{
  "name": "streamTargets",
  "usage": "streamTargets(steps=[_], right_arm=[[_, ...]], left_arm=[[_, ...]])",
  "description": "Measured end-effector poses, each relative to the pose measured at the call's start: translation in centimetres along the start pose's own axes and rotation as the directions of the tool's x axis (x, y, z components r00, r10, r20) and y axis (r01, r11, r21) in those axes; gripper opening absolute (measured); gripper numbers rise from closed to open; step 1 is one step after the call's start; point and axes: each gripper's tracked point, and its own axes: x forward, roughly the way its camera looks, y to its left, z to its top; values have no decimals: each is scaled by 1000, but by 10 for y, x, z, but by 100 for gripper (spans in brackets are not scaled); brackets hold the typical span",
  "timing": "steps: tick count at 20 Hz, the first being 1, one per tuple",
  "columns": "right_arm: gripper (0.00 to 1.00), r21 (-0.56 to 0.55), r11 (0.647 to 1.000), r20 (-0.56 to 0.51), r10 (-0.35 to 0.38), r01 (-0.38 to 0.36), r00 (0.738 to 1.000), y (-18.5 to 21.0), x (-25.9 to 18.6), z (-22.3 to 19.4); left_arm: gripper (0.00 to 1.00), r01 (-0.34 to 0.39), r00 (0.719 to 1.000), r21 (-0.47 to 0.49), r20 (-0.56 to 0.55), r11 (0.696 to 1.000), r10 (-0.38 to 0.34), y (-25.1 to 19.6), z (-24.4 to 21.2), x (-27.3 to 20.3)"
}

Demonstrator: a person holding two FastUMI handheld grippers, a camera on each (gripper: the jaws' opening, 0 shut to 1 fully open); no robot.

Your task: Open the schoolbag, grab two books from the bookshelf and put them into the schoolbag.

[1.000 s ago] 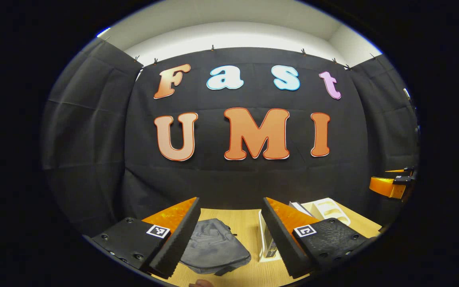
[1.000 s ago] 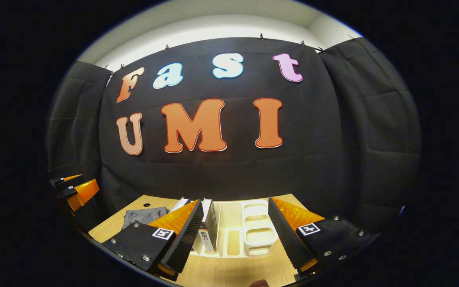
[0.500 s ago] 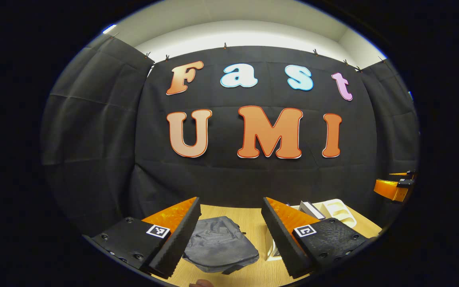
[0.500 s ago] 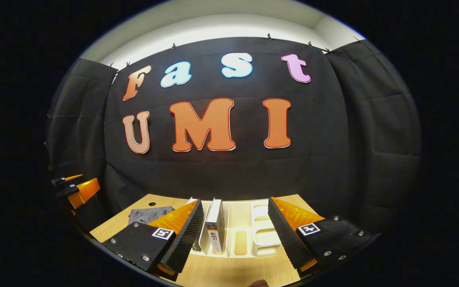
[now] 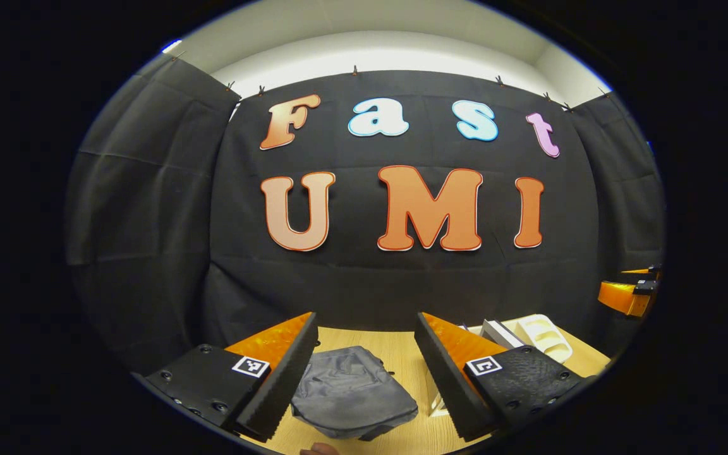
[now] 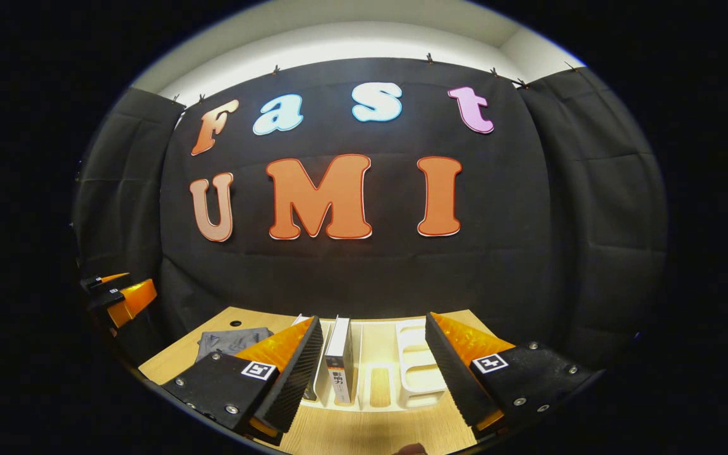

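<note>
On the wooden table [image 5: 395,354], at about 6 o'clock in the left gripper view: grey schoolbag [image 5: 351,392], lying flat, looks zipped shut. Left gripper [image 5: 364,373] spread wide, holding nothing, hovering above it. Over in the right gripper view, right gripper [image 6: 373,373] equally wide and empty, aimed at the white bookshelf [image 6: 418,373], with an upright book [image 6: 340,354] at roughly 7 o'clock. Step in hand, probably: opening the bag. Best bet: drop low, find the zipper pull (too small to spot), pinch it squarely, pull along the seam, maybe pin the fabric with the other one.
</note>
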Motion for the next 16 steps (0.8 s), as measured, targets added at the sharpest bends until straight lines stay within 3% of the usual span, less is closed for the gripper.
streamTargets(steps=[4, 7, 13, 16], right_arm=[[97, 12, 1000, 2, -12, 12, 1000, -3, 3, 0], [97, 4, 1000, -1, -31, 31, 1000, -11, 3, -2], [97, 12, 999, -61, -46, 47, 997, -19, 5, -27], [97, 20, 998, -86, -55, 57, 995, -22, 6, -39]], left_arm=[[97, 19, 1000, 28, -6, 999, -19, 1, 0, 9], [97, 42, 999, 137, -20, 990, -40, 6, 0, 17], [100, 103, 993, 332, -86, 938, -79, 11, -22, 27], [100, 124, 989, 427, -123, 896, -78, 11, -46, 29]])
